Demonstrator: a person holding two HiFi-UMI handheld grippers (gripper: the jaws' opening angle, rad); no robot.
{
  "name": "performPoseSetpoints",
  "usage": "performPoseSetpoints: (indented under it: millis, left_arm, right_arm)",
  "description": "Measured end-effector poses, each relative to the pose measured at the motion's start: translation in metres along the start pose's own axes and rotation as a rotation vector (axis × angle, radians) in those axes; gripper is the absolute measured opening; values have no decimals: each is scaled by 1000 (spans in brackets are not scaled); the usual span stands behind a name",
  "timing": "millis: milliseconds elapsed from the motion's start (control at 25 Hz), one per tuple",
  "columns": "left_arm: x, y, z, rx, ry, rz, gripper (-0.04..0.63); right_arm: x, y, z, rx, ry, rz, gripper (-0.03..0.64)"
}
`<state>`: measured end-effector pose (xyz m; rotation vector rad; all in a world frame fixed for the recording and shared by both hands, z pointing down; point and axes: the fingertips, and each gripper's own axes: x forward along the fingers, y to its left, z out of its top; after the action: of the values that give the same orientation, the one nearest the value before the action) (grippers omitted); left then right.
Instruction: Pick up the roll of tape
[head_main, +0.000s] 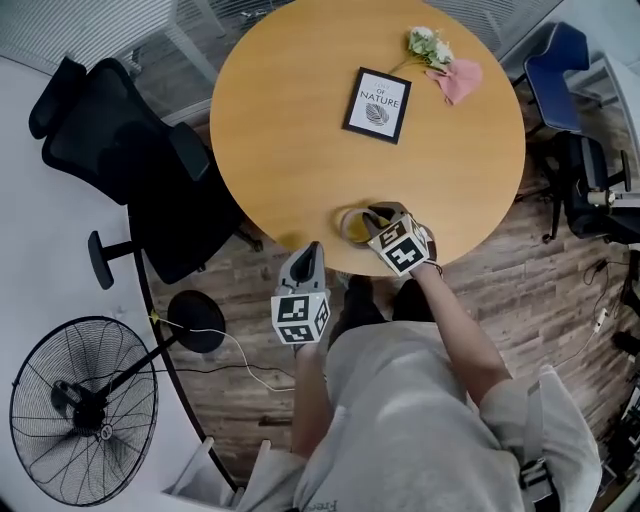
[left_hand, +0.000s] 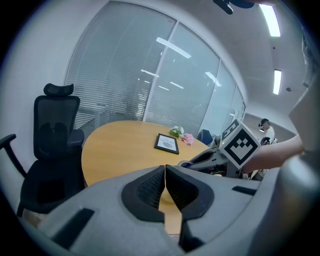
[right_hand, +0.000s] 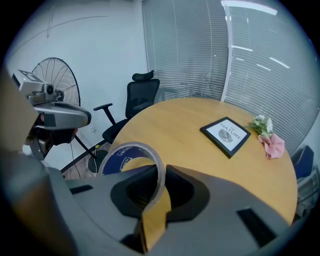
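Right tool (head_main: 375, 216) at tape roll (head_main: 347, 226)

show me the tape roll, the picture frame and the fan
tape roll (right_hand: 120, 159): right gripper view, blue inner wall
picture frame (head_main: 378, 104): head view, middle of the print
fan (head_main: 84, 411): head view, centre hub

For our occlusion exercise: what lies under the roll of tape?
The bare table shows through the roll of tape; the right tool, gripping its wall, hides its lower edge.

Bright, even light from ceiling strips (left_hand: 270, 20); soft shadows, fisheye bending, dark vignetted corners.
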<state>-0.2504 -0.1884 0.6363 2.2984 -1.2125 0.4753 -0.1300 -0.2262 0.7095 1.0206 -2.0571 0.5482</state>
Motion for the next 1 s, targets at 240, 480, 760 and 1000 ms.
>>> performPoseSetpoints:
  millis: [240,480,760,1000]
  left_arm:
    - [-3,-8,6,12,-7,1,11]
    - [-5,-16,6,26,2,7,11]
    - [-3,-29,12,47,-3,46,10]
    - [-6,-40,20,54,-20,91,11]
  right_arm:
    - [-18,-13,14,18,-52,-31,48]
    - [-33,-19,25,30,-98,-42,48]
    - [-54,-26,29,-1,-134,-25,48]
    - [-76,-40,27,-14,-166,-23,48]
